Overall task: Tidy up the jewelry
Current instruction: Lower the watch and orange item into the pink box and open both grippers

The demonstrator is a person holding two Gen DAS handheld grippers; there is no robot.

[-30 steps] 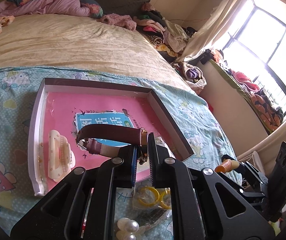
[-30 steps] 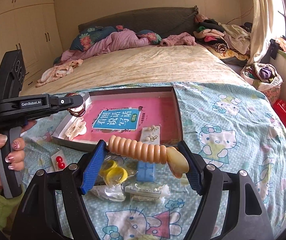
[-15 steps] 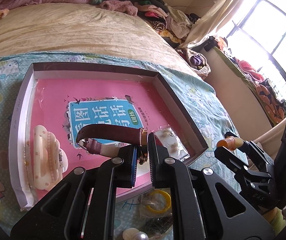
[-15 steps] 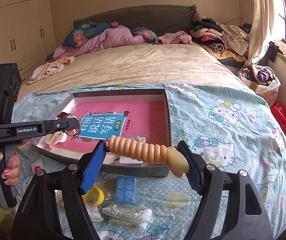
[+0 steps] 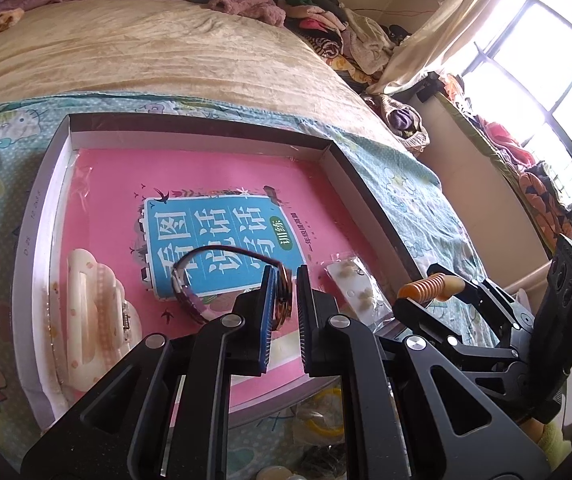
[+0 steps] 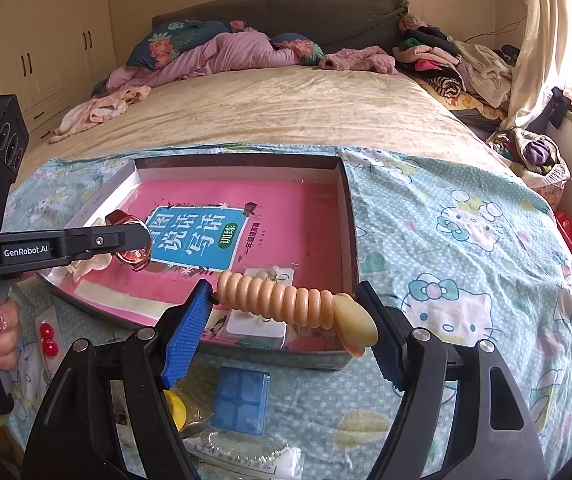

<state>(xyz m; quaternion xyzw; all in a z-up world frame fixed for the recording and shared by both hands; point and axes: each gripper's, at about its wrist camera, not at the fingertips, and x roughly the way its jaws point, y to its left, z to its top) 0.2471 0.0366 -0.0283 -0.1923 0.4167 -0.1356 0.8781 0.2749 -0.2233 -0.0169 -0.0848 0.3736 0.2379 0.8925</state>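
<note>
My left gripper is shut on a wristwatch with a maroon strap and holds it over the shallow box lined with a pink book. The watch face also shows in the right wrist view. My right gripper is shut on a peach ribbed hair clip, held over the box's near edge. A cream hair claw and a packet of earrings lie in the box.
On the Hello Kitty cloth in front of the box lie a blue square case, yellow rings in a bag, a bagged chain and red beads. Clothes pile up at the bed's far right.
Both grippers have moved forward over the box with their loads. The watch has turned so that its strap now shows edge-on in the left wrist view.
</note>
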